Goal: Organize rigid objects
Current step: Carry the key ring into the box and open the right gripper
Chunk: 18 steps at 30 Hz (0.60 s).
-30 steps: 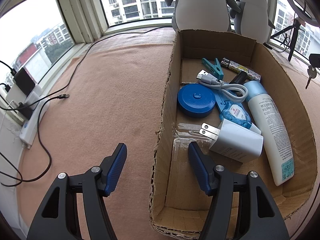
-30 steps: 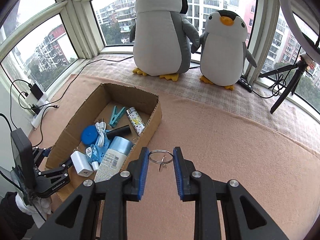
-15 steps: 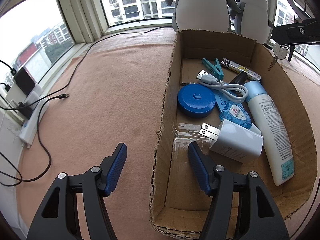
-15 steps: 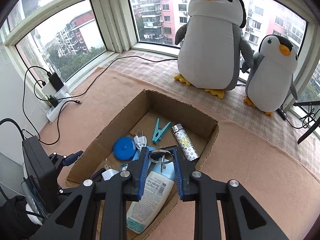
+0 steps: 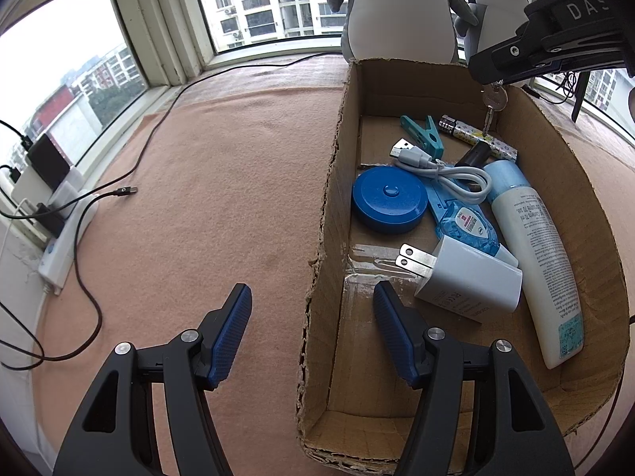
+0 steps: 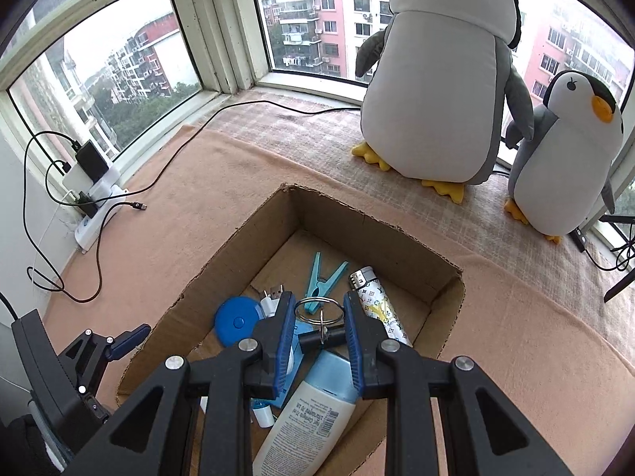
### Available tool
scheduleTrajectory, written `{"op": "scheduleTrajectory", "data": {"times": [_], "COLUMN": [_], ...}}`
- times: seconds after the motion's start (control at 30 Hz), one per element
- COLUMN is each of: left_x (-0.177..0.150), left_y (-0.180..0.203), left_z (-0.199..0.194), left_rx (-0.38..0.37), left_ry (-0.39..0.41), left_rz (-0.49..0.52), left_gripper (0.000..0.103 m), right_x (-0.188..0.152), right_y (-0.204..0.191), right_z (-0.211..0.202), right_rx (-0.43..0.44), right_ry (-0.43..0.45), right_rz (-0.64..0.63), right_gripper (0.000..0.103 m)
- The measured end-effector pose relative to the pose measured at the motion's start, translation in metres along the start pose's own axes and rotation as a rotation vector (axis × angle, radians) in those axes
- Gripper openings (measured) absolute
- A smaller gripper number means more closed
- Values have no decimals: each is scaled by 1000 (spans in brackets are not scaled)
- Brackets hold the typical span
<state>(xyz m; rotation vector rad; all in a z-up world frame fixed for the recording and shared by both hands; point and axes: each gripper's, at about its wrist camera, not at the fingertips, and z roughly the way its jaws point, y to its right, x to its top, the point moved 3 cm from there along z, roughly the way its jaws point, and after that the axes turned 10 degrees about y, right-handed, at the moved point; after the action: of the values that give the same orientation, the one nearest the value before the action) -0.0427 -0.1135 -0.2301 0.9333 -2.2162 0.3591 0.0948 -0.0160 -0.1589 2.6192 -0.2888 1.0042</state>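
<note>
My right gripper (image 6: pixel 319 301) is shut on a metal key ring (image 6: pixel 319 309) and hangs over the far half of the open cardboard box (image 6: pixel 238 234). In the left wrist view the key (image 5: pixel 494 99) dangles from that gripper (image 5: pixel 496 75) above the box's back end. Inside the box (image 5: pixel 333 182) lie a blue round tape measure (image 5: pixel 391 198), a white charger (image 5: pixel 468 281), a white bottle (image 5: pixel 535 246), a white USB cable (image 5: pixel 440 166), a teal clothespin (image 5: pixel 422 135) and a patterned lighter (image 5: pixel 476 139). My left gripper (image 5: pixel 311 289) is open, its fingers on either side of the box's left wall without touching it.
Two plush penguins (image 6: pixel 436 79) stand on the sill behind the box. A power strip with chargers (image 6: pixel 95 198) and black cables (image 5: pixel 119 190) lie on the pink blanket at the left. A tripod leg (image 6: pixel 619 277) shows at the right edge.
My right gripper, still holding the key ring, has travelled left from over the blanket to above the box's contents. The left gripper has not moved.
</note>
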Motion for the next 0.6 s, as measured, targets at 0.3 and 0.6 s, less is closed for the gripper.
{"op": "scheduleTrajectory", "data": {"times": [0.3, 0.6], "left_x": [0, 0], "left_y": [0, -1], "left_z": [0, 0], "left_rx": [2, 10], "left_ry": [0, 1], "left_rz": [-3, -13], "left_gripper": [64, 64], "right_x": [4, 4], "right_y": [-2, 1], "right_z": [8, 6], "right_rx": [0, -6], "right_ry": [-9, -1], "right_rz": [-11, -10], "right_gripper": [22, 28]}}
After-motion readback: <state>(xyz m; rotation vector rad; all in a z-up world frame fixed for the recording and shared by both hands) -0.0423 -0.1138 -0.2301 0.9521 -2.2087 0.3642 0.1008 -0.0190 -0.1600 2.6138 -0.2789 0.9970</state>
